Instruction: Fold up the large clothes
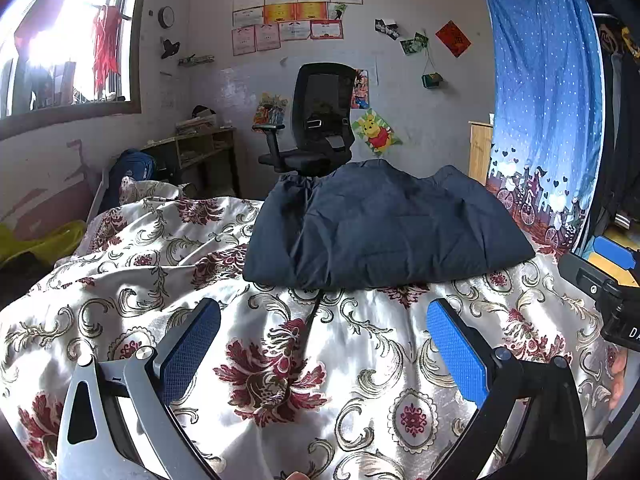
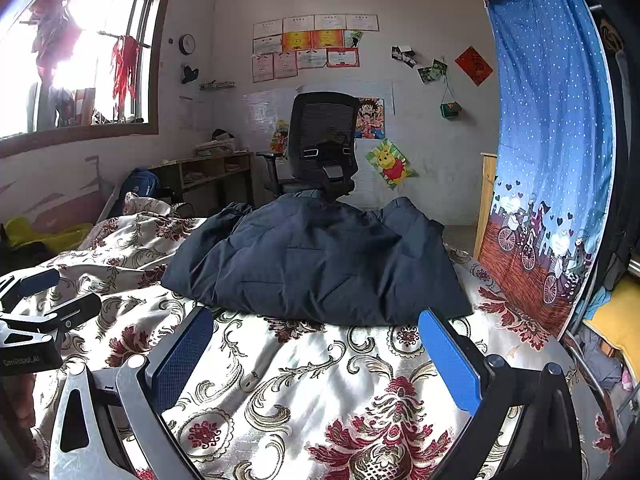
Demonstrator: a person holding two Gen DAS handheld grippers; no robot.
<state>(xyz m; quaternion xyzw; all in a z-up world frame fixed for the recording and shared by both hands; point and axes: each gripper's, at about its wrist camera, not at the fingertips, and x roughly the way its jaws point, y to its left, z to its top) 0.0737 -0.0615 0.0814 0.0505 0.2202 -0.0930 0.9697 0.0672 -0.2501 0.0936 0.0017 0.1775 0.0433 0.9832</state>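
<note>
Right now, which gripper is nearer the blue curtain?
Right. The right gripper hovers over the bed beside the blue curtain; the left gripper sits farther over, on the right gripper's other side.

- i see a dark navy jacket [image 1: 384, 224], plain
- the bedspread [image 1: 280, 360] is white with maroon flowers and gold scrolls
- my left tool [image 1: 320, 340] and right tool [image 2: 316, 344] have blue pads
- the curtain [image 2: 556, 140] is blue with white dots
- a black chair [image 2: 324, 144]
</note>
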